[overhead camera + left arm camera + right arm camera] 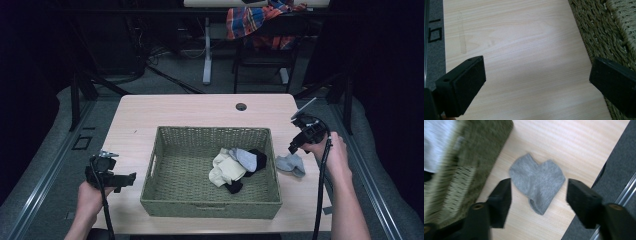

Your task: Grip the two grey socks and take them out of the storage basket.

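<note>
Right gripper view shows my right gripper [537, 195] with jaws apart above the grey sock [537, 181] on the tabletop [574, 150] beside the basket [484, 147]; I should descend centred, pinch the bunched middle; left gripper [536, 82] idles open.

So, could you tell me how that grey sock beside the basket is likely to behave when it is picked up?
The grey sock lies flat and folded on the table, so it will probably droop limply. It looks thin, likely very light. Its knit surface should not slip.
</note>
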Demonstrator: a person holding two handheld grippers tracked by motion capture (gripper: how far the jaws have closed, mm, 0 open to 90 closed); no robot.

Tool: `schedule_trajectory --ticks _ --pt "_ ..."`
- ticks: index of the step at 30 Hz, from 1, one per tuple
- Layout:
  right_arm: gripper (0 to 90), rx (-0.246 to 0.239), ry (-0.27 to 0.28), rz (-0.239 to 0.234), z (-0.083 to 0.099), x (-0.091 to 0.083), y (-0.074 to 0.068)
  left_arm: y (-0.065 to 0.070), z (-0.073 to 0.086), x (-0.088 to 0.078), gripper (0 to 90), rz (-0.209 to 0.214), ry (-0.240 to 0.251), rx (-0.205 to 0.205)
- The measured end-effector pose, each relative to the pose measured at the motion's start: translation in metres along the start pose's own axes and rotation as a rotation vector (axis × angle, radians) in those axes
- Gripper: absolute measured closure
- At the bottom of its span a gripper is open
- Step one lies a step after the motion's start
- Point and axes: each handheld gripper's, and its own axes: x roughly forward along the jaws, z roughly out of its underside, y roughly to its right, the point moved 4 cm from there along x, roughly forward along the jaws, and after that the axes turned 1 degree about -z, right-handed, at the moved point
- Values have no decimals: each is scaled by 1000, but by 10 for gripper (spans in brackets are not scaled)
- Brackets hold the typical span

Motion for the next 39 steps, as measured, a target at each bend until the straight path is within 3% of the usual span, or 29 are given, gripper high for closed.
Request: schedule_trajectory --ticks 6,10,19,26,33,39 --pt "185 -39 80 -39 -3 -26 -13 1 -1 0 7 3 2 1" --pt "151 -71 106 -48 -5 -39 -23 1 0 0 7 4 2 -1" --pt "78 -131 165 -118 -10 -56 -46 2 0 0 7 8 -1 -1" --pt "49 -189 175 -138 -21 -60 -69 3 0 0 7 8 3 -3" --pt "13 -244 203 -213 -37 -53 -100 2 0 0 7 11 5 -3" --pt "38 -309 175 -202 -51 -38 -120 2 0 0 7 12 2 1"
